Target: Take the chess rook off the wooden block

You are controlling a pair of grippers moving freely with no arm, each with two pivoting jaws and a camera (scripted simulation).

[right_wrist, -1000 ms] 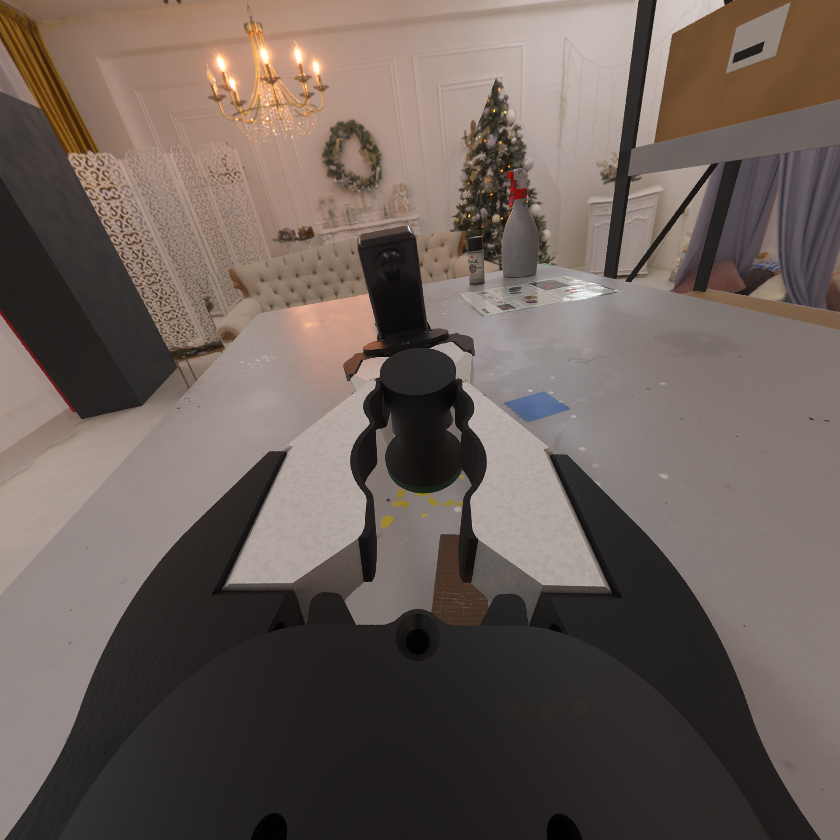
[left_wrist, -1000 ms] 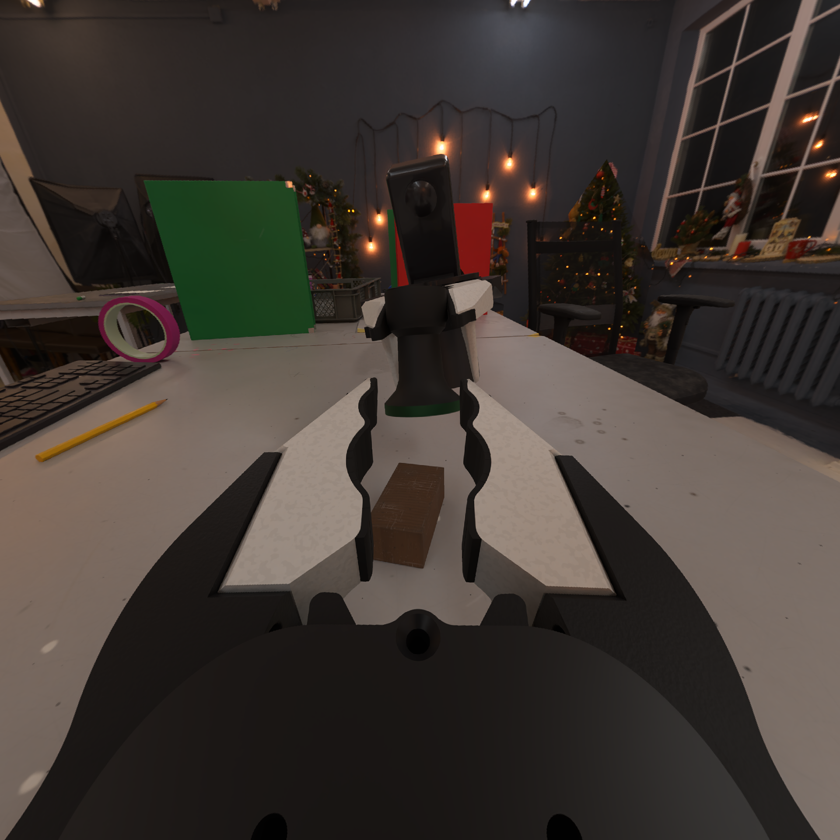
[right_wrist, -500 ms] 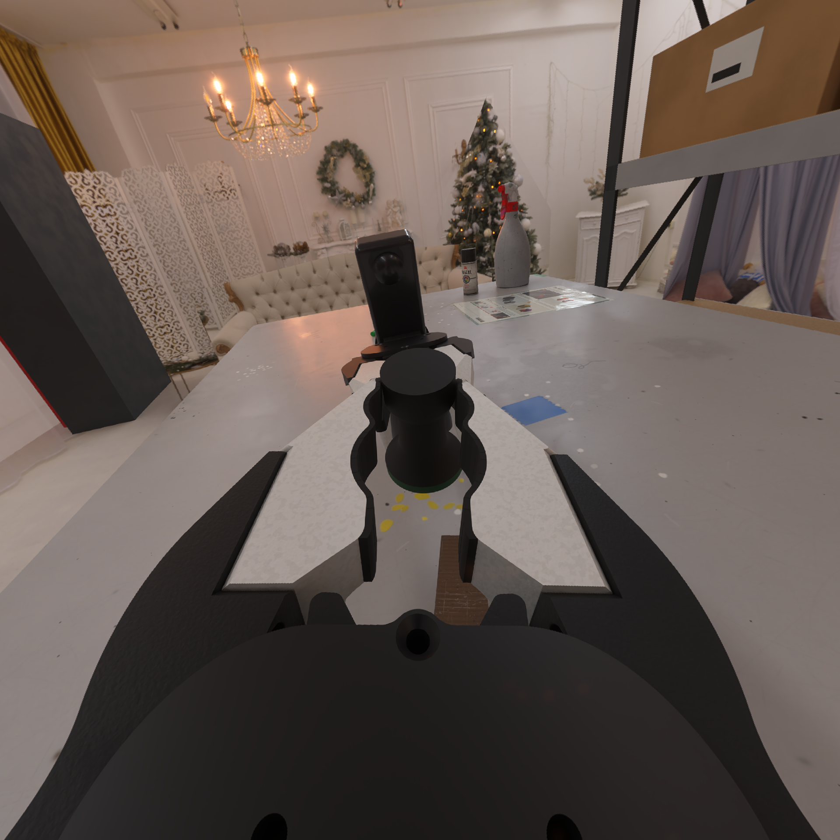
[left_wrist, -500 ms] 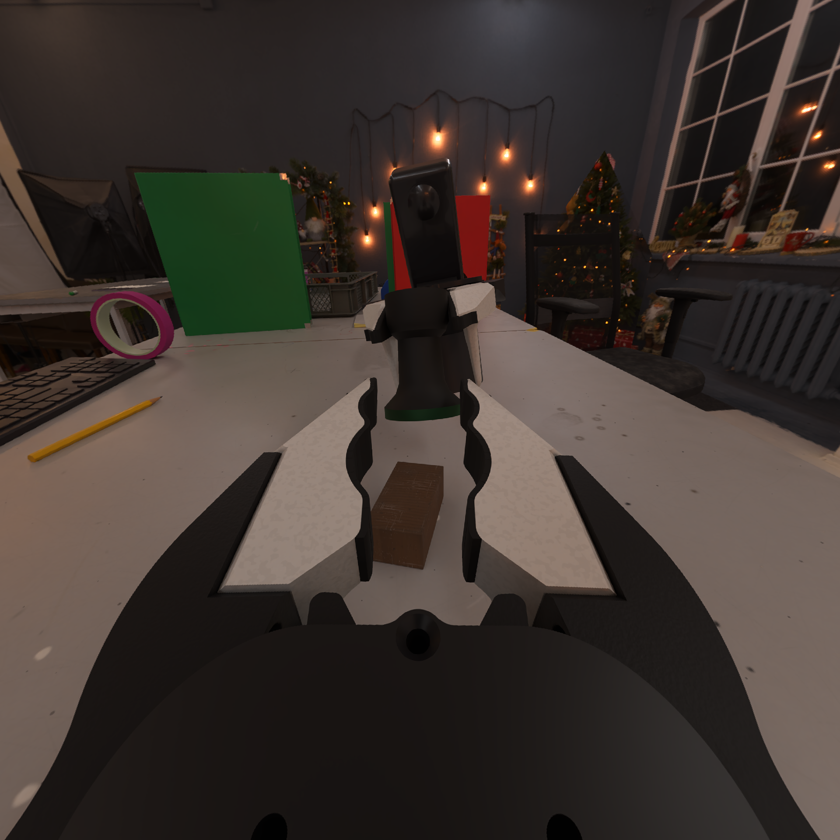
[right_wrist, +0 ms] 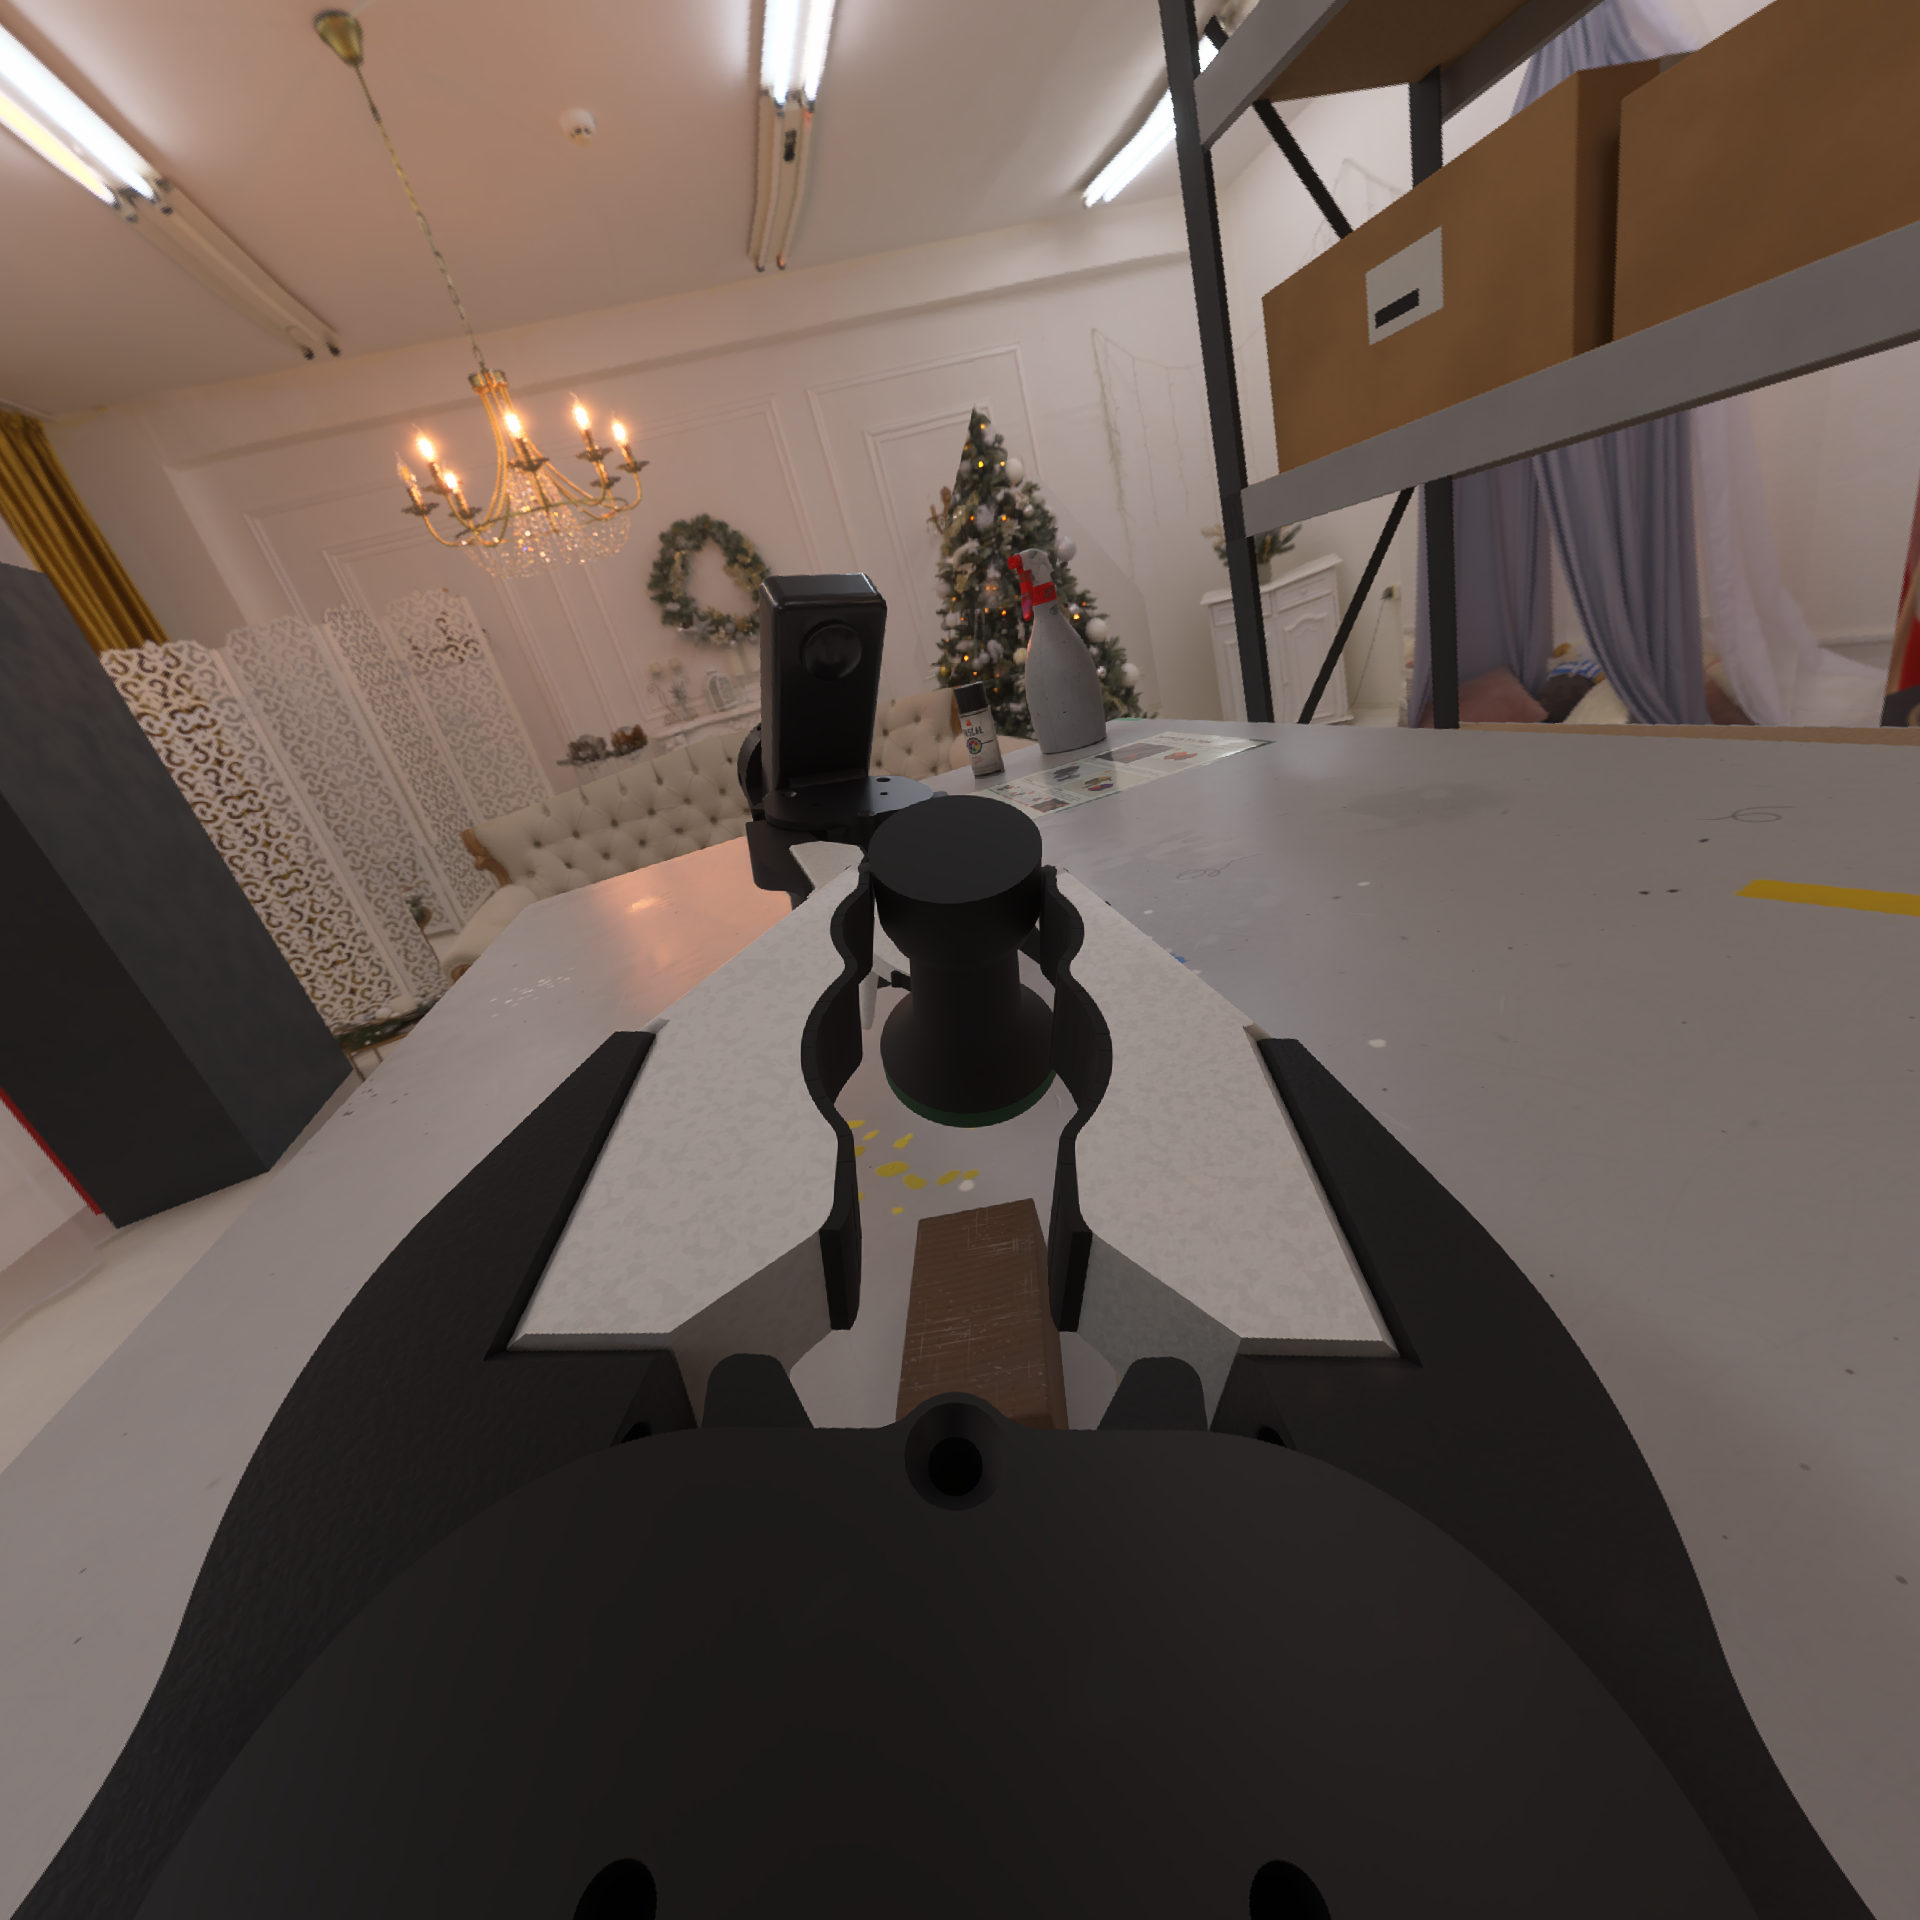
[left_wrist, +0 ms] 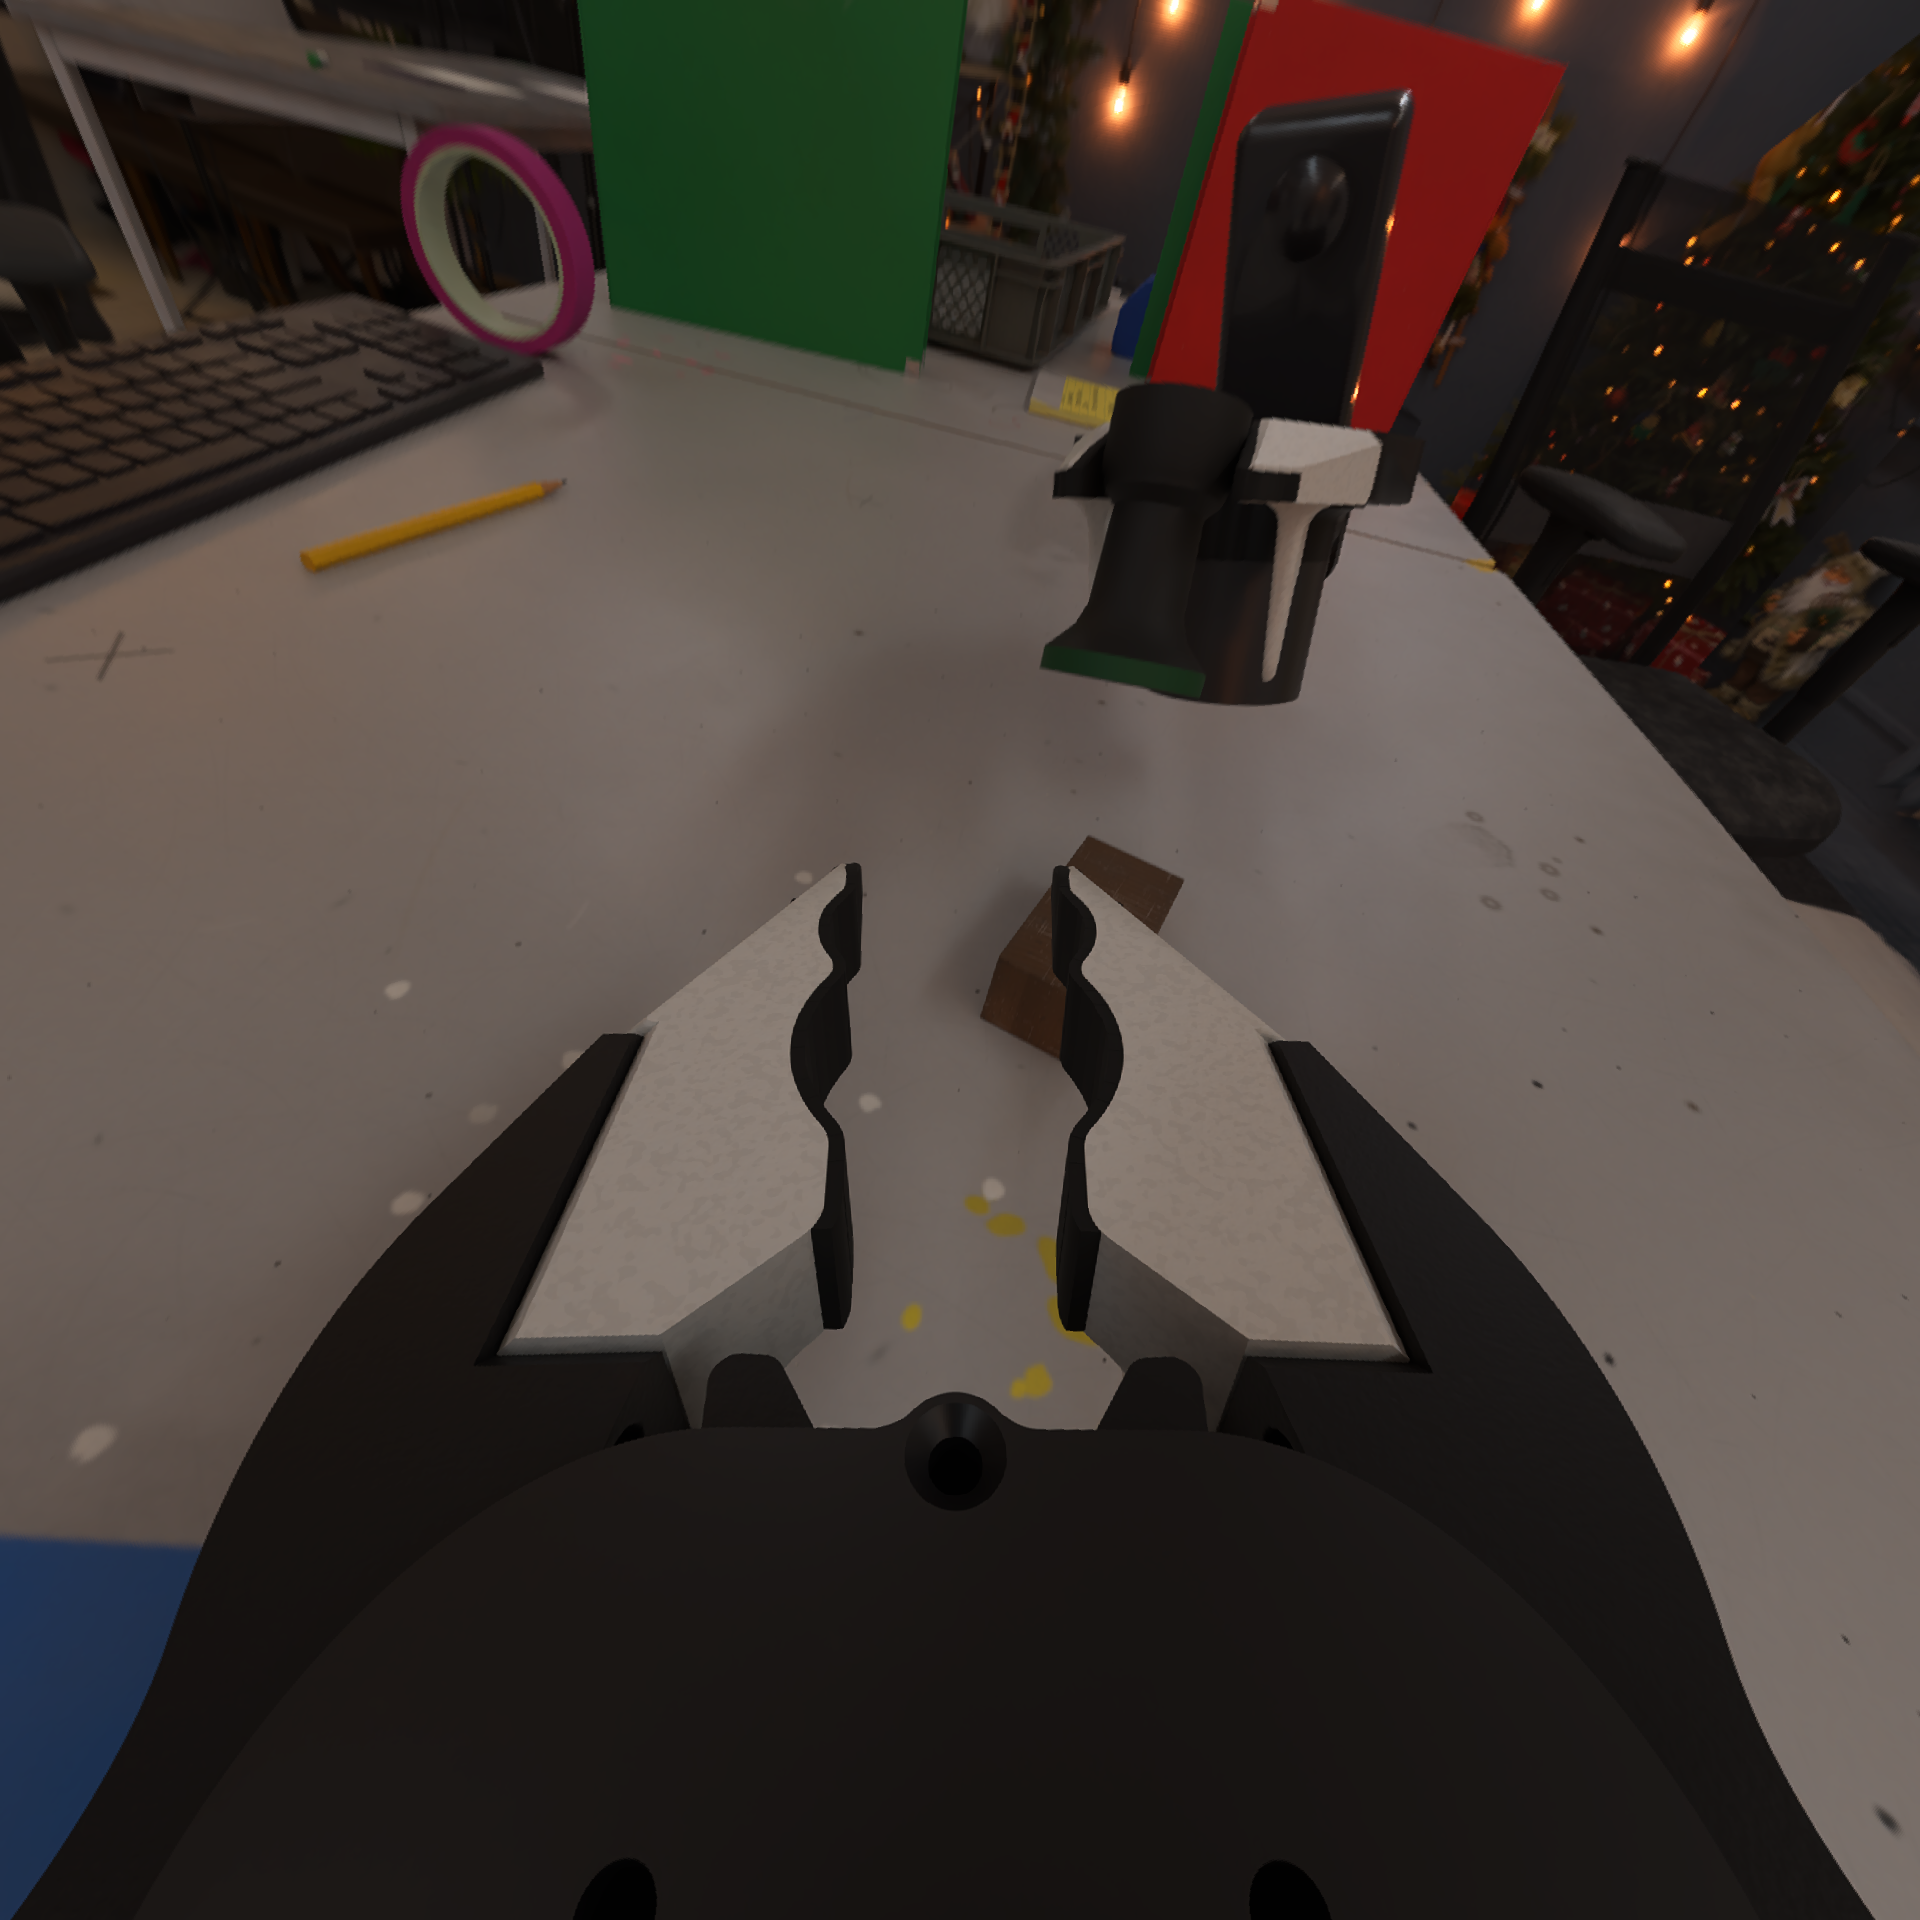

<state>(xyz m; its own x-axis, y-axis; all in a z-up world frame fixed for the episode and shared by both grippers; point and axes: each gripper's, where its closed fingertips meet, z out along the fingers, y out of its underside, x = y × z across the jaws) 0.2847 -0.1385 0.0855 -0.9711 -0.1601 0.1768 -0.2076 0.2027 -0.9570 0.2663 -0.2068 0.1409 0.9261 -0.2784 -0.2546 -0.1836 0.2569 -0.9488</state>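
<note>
My right gripper (right_wrist: 954,883) is shut on the head of the black chess rook (right_wrist: 956,997), which has a green base, and holds it in the air. The wooden block (right_wrist: 977,1309) lies flat on the table below, between the fingers' roots. In the left wrist view the rook (left_wrist: 1138,592) hangs in the right gripper (left_wrist: 1184,468) above and beyond the block (left_wrist: 1127,883). My left gripper (left_wrist: 956,883) is open and empty, low over the table. The block sits just right of its right finger, partly hidden by it.
A keyboard (left_wrist: 208,416), yellow pencil (left_wrist: 431,525), pink tape roll (left_wrist: 499,239), green board (left_wrist: 769,177), red board (left_wrist: 1455,208) and grey crate (left_wrist: 1023,286) stand at the far side. A spray bottle (right_wrist: 1060,675), a can (right_wrist: 977,743) and papers (right_wrist: 1122,774) sit far off.
My left gripper has drawn back and shifted left, so the block is no longer between its fingers. My right gripper has lifted the rook higher above the block.
</note>
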